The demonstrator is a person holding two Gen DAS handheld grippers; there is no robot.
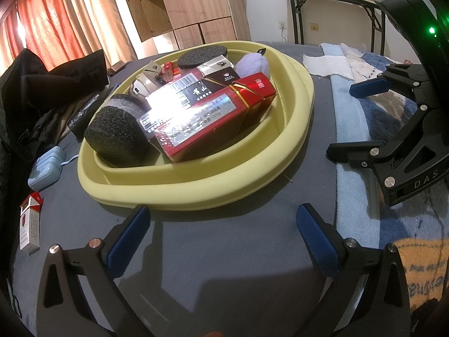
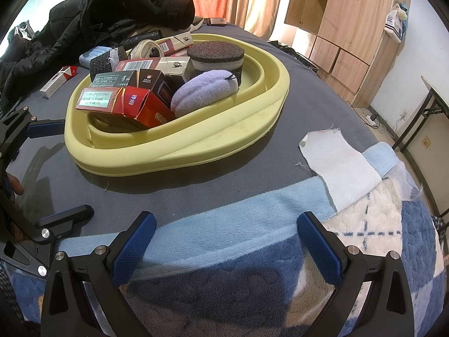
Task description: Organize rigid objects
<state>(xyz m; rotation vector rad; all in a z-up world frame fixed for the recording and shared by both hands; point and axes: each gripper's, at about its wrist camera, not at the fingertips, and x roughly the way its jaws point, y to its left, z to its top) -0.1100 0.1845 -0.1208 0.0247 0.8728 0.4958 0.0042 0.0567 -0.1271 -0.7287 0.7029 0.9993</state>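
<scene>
A yellow basin (image 1: pixel 196 193) (image 2: pixel 174 151) stands on the grey bed cover. It holds red cigarette cartons (image 1: pixel 213 123) (image 2: pixel 123 104), dark boxes (image 1: pixel 216 73), black round sponges (image 1: pixel 115 134) (image 2: pixel 216 53), a lilac puff (image 1: pixel 252 64) (image 2: pixel 204 90) and a round tin (image 2: pixel 147 49). A red-and-white cigarette pack (image 1: pixel 29 224) (image 2: pixel 57 80) lies outside the basin. My left gripper (image 1: pixel 223 238) is open and empty just in front of the basin; it also shows in the right wrist view (image 2: pixel 61 168). My right gripper (image 2: pixel 226 241) is open and empty over the blue blanket, and shows in the left wrist view (image 1: pixel 353 118).
A black jacket (image 1: pixel 42 90) (image 2: pixel 92 11) is heaped behind the basin. A pale blue case (image 1: pixel 46 171) lies left of it. A white cloth (image 2: pixel 336 163) and a blue-and-white blanket (image 2: pixel 252 266) lie to the right. A wardrobe (image 2: pixel 342 28) and a folding table (image 1: pixel 331 5) stand beyond.
</scene>
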